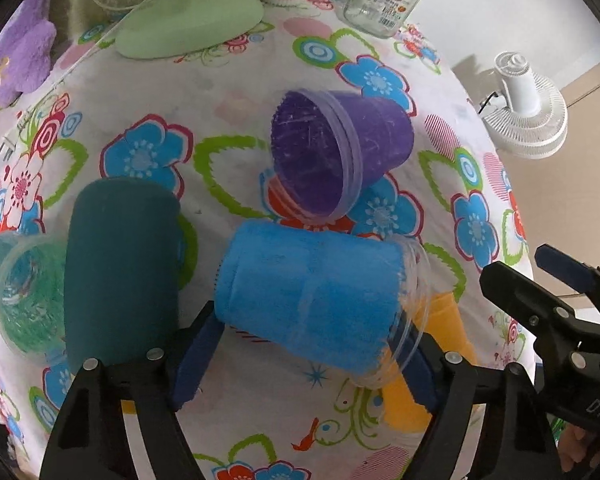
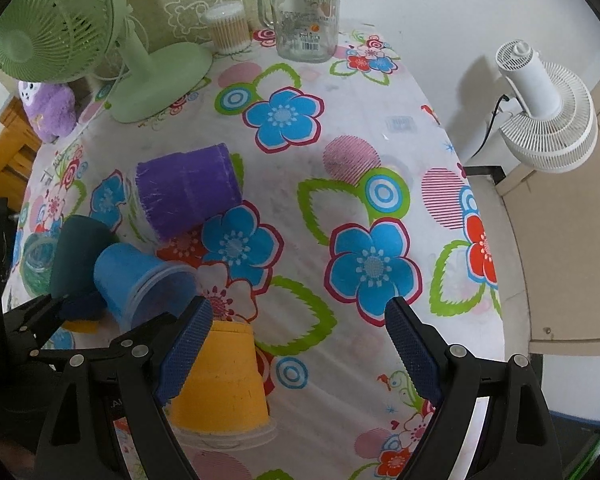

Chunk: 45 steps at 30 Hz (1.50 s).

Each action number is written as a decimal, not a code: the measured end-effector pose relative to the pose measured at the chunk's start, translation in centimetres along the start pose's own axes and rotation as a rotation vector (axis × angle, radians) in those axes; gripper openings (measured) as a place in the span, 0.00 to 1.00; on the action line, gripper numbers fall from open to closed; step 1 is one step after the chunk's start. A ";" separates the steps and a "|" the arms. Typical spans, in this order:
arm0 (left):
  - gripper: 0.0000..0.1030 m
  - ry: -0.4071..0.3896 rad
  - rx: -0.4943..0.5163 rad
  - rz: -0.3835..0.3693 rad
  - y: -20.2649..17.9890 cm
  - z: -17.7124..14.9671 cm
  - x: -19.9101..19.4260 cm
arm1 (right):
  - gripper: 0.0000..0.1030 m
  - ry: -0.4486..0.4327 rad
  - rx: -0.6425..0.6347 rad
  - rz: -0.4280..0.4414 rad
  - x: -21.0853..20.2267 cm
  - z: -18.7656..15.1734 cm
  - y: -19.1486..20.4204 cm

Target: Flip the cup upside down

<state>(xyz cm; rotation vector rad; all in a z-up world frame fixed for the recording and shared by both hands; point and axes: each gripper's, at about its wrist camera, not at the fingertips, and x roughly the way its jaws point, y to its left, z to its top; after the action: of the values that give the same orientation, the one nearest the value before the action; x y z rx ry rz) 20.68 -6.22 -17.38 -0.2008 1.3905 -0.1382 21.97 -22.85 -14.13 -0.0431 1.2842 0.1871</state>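
My left gripper [image 1: 308,360] is shut on a blue cup [image 1: 312,300] and holds it on its side above the table, rim to the right; it also shows in the right wrist view [image 2: 140,284]. A purple cup [image 1: 340,152] lies on its side beyond it. A dark teal cup [image 1: 120,272] stands upside down at the left, next to a green cup [image 1: 24,300]. A yellow cup [image 2: 224,384] stands upside down by the left finger of my right gripper [image 2: 300,352], which is open and empty.
The floral tablecloth [image 2: 340,152] covers the table. At the back stand a green desk fan [image 2: 60,20], a cotton swab tub [image 2: 226,26] and a glass jar [image 2: 306,12]. A purple plush toy [image 2: 48,108] sits far left. A white fan [image 2: 548,116] is beyond the right edge.
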 end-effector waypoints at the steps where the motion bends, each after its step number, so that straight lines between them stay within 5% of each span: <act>1: 0.79 -0.012 0.004 0.002 0.0 0.0 -0.3 | 0.87 -0.003 0.002 -0.001 -0.1 0.0 0.1; 14: 0.69 -0.103 0.050 0.001 0.8 0.3 -5.5 | 0.87 -0.062 -0.047 0.011 -3.7 -0.5 2.6; 29: 0.68 -0.039 0.197 0.079 1.5 -4.8 -5.1 | 0.87 -0.026 -0.068 0.032 -3.5 -3.9 5.1; 36: 0.73 -0.071 0.127 0.046 2.0 -3.2 -6.3 | 0.87 -0.040 -0.058 0.032 -4.2 -3.9 5.1; 45: 0.80 -0.070 0.181 0.066 0.0 -0.9 -5.1 | 0.87 -0.049 -0.010 0.018 -4.5 -3.0 3.3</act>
<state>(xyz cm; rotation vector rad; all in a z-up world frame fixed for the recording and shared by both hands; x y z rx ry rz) 18.91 -5.20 -12.58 -0.0087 1.3057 -0.1991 17.38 -20.51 -10.46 -0.0354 1.2353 0.2089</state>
